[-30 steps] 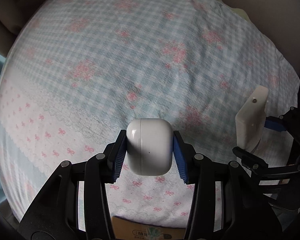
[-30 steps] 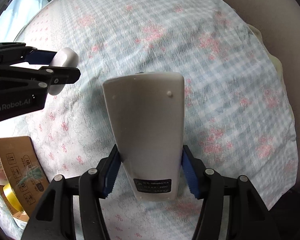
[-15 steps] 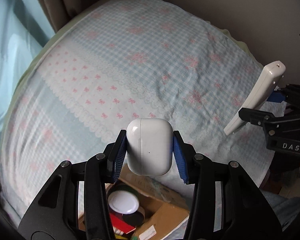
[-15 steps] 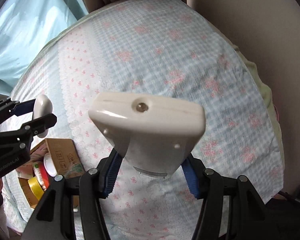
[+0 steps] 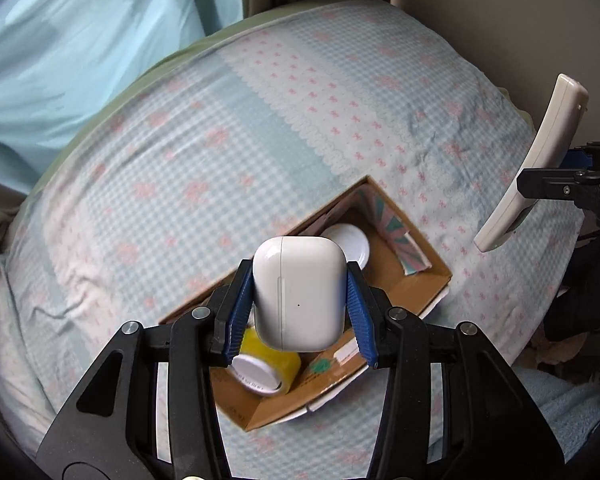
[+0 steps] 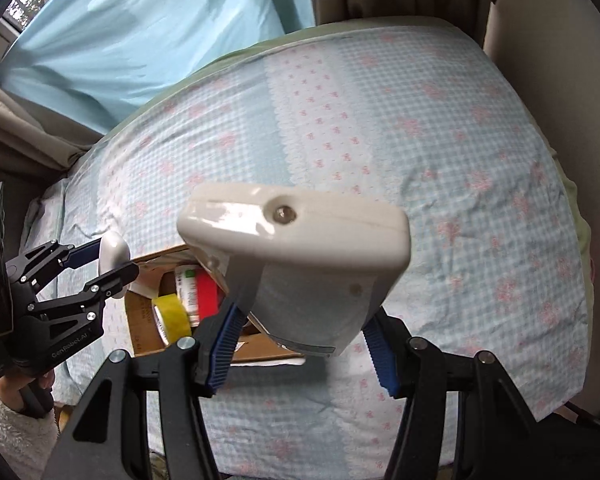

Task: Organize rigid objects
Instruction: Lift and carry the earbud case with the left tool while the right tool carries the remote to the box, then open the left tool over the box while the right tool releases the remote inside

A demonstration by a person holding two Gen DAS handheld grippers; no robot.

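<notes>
Your left tongs (image 5: 300, 304) pinch the white case (image 5: 299, 292) from both sides, low in the middle of the left view. Your right tongs (image 6: 300, 340) pinch the remote (image 6: 300, 256), which fills the middle of the right view, its front end with the little round eye facing the camera.

Just past the case is the box (image 5: 428, 280). A second ago only a corner of it peeked in at the bottom of the left view. Half a second ago you could see more. Now it sits right under the case, open side up. So you have pulled both hands back and up from the bed, and the case hangs over the box. My guess is the case can go in next, if you lower it first.

Inside the box you can see yellow tape (image 5: 266, 364), a white lid (image 5: 350, 242) and, in the right view, something red (image 6: 206, 290). There is not much room left, so aim for a gap.

The remote sits at the right edge of the left view, off to the side of the box, not over it yet.

Farther away is the bed (image 5: 180, 168) with its blue checked sheet, then the blue curtain (image 5: 80, 40) at the upper left.

Writing: the side of your left tongs reads "GenRobot.AI". The box print is too small to read.
</notes>
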